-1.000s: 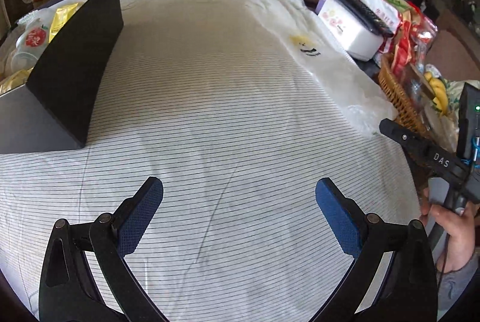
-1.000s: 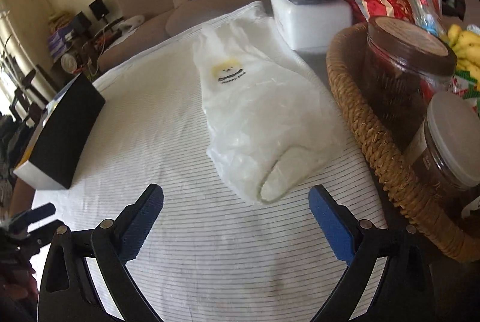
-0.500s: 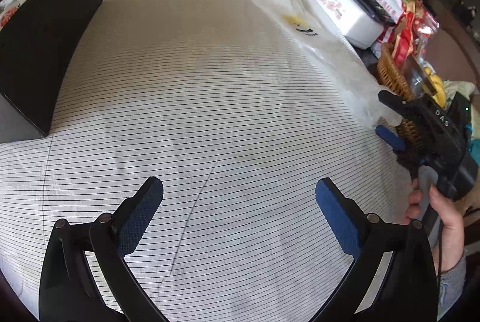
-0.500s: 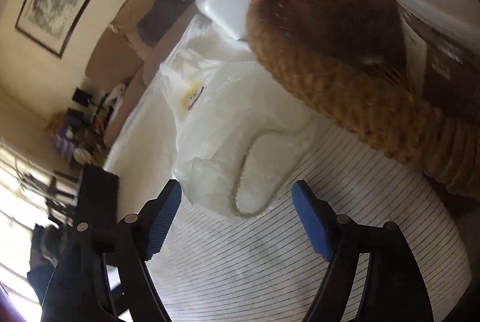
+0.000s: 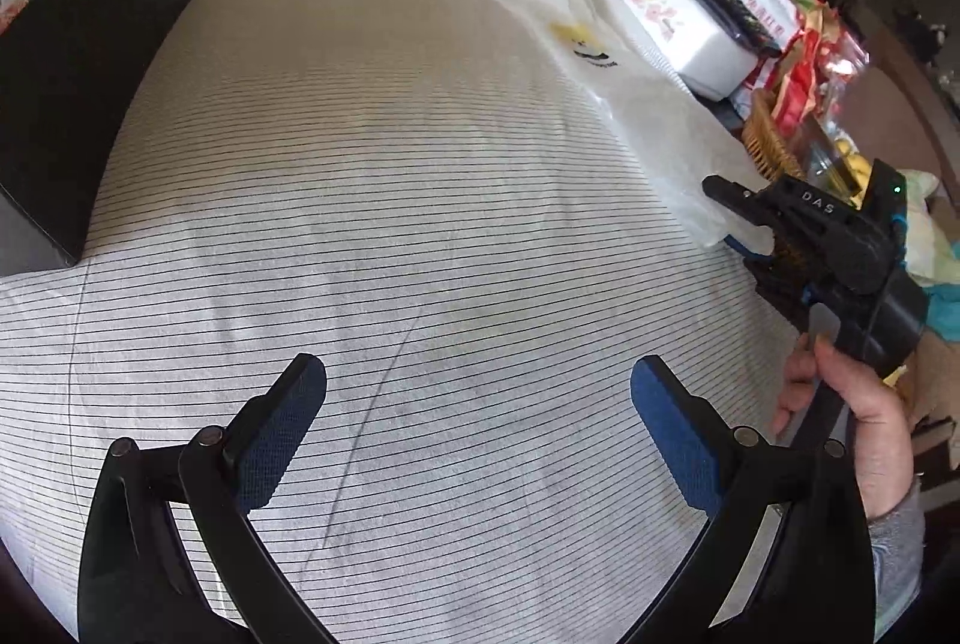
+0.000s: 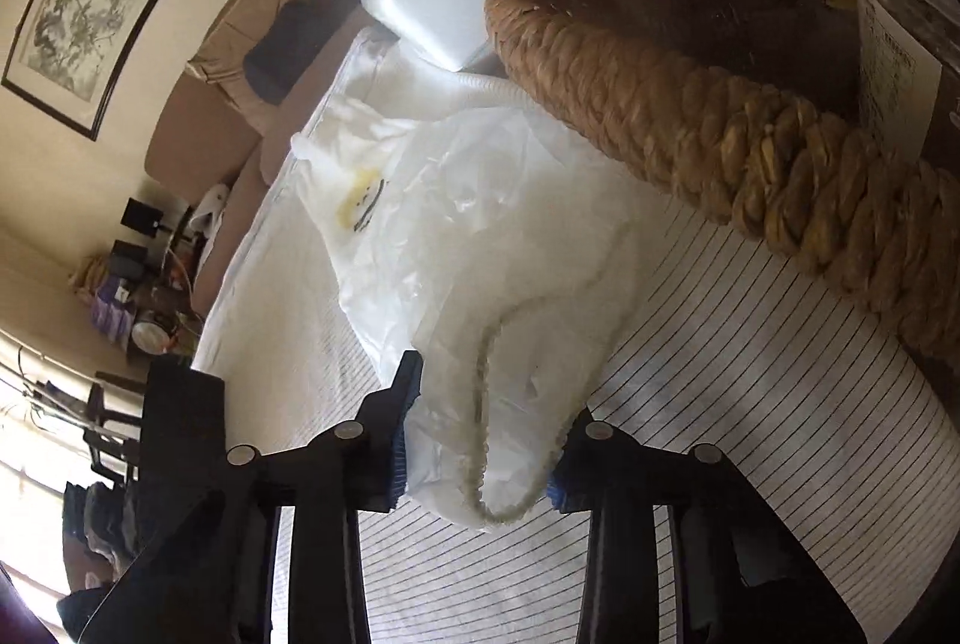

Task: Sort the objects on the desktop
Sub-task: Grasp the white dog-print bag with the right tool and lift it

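Right wrist: right gripper (image 6: 480, 440) fingers straddle plastic bag (image 6: 480, 248).

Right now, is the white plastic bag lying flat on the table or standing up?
Flat. The plastic bag lies spread on the striped cloth beside the woven basket; its near end sits between the right gripper fingers.

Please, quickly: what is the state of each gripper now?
Left gripper: open, holding nothing.
Right gripper: fingers around the end of the white plastic bag; grip not certain.
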